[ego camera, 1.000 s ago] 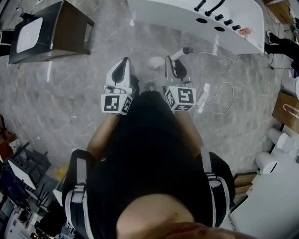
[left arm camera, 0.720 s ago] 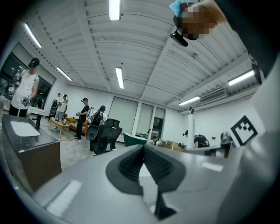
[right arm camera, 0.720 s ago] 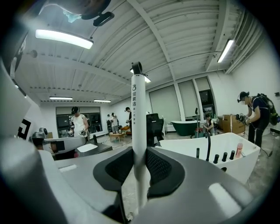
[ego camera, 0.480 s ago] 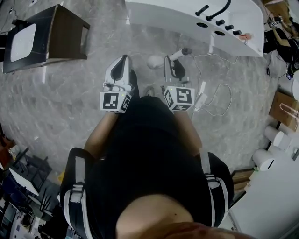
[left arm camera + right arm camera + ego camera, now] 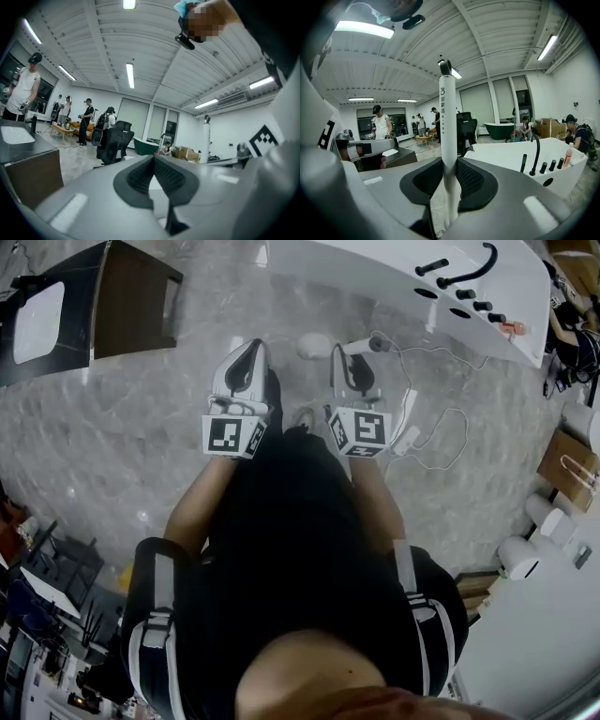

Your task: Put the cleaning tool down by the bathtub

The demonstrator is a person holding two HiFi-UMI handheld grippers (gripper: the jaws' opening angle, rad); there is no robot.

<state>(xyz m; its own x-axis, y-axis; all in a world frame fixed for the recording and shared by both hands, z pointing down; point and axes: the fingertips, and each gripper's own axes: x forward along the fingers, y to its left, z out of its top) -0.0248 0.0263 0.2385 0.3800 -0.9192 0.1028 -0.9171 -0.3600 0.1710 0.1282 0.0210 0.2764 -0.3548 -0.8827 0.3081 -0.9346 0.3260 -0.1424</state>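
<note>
My right gripper [image 5: 343, 354] is shut on the white handle of the cleaning tool [image 5: 361, 347]. The handle's dark tip points toward the white bathtub [image 5: 375, 273], and a rounded white head [image 5: 314, 345] shows just left of the jaws. In the right gripper view the tool [image 5: 448, 122] stands upright between the black pads, with the right gripper [image 5: 449, 180] closed around it and the bathtub [image 5: 506, 157] close ahead on the right. My left gripper [image 5: 253, 348] hovers beside it over the floor. In its own view the left gripper [image 5: 153, 161] has its pads together with nothing between them.
A dark cabinet with a white basin [image 5: 136, 296] stands at the upper left. A white cable and small device [image 5: 410, 432] lie on the grey floor at the right. Black taps [image 5: 536, 157] rise from the tub's rim. An office chair [image 5: 114, 140] and several people stand farther off.
Both grippers have moved forward toward the bathtub, the right one carrying the tool. The tub's rim now lies nearer to the jaws. Neither grip has changed.
</note>
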